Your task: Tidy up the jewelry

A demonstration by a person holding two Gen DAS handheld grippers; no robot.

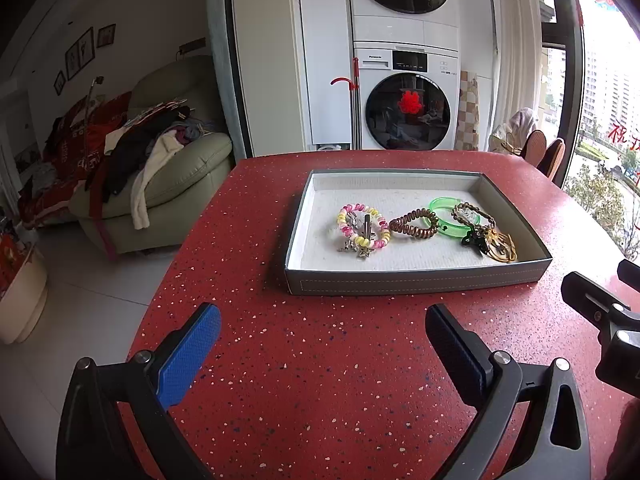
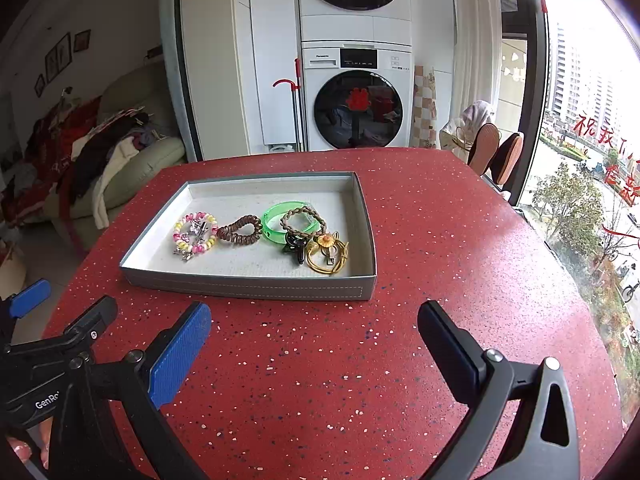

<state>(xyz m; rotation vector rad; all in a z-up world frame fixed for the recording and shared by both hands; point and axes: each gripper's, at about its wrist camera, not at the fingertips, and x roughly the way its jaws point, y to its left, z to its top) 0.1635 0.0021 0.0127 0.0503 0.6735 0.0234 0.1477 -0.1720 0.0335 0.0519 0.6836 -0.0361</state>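
A living room opened onto a laundry alcove, where two stacked washing machines (image 1: 408, 96) stood at twelve o'clock behind a red speckled bench (image 1: 320, 360). A green sofa (image 1: 176, 184) heaped with clothes sat at nine o'clock, and a tall window (image 2: 580, 160) with red lettering filled three o'clock.

The right wrist view alone showed fingertips at its lower left corner and much more of the street outside; the left wrist view showed more of the sofa and white floor, with the right tool's black body at its right edge.

A shallow grey tray (image 1: 416, 280) with a white lining lay flat on the bench, toward twelve o'clock from both tools. Inside, running from nine to three o'clock, lay a pink-and-yellow coil bracelet (image 1: 363, 227) with a silver clip across it, a brown coil hair tie (image 1: 414, 223) touching it, a green bangle (image 1: 448, 210) overlapped by a braided brown band (image 1: 474, 213), then a black clip and a gold tangle (image 1: 502, 246) at the right wall.

The left hand-held gripper (image 1: 322, 350) hovered above the bench, fingers spread wide and empty. The right hand-held gripper (image 2: 314, 346) hovered likewise, spread and empty.
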